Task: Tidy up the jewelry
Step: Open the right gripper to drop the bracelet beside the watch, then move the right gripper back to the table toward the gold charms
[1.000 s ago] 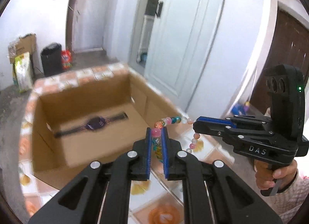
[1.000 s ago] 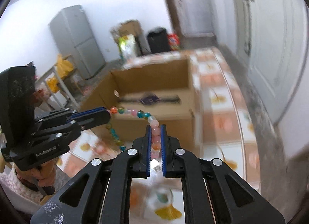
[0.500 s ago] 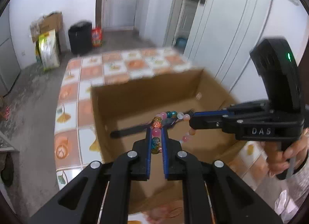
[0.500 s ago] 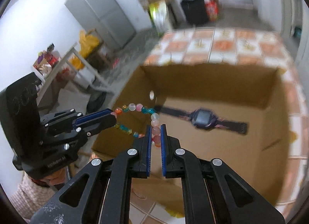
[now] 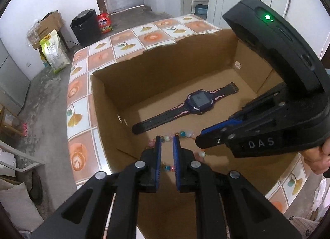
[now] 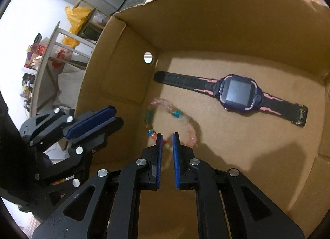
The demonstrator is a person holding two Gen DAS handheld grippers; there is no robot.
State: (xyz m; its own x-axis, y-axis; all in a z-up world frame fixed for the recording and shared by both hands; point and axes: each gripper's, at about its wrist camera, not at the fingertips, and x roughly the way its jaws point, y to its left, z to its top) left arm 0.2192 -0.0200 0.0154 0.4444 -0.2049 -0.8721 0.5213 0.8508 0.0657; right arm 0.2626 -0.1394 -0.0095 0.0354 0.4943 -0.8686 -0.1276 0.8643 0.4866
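Presently, findings are listed by item, largest first.

Table: a surface tiled in orange and white squares with leaf motifs (image 5: 82, 113) is seen under and around the box.

Box: an open brown cardboard box (image 5: 127, 78) with a torn upper edge is set on the table; a round hole is noted in one side wall (image 6: 148, 57).

Right gripper: the black two-finger tool with blue pads (image 6: 166, 142) is held over the box interior. Its jaws are parted by a narrow gap and nothing is clamped between them. In the left wrist view it is seen entering from the right (image 5: 199, 141).

Left gripper: the matching black tool with blue pads (image 5: 166, 146) is positioned above the near wall of the box. Its jaws are likewise slightly parted, with nothing gripped.

Watch: a dark purple smartwatch with a black and pink strap (image 6: 237, 93) is laid flat on the box floor, strap extended.

Bracelet: a loop of multicoloured glass beads (image 6: 175, 114) is seen inside the box, just beside the watch strap and apart from it, blurred in the right wrist view. It is free of both grippers.
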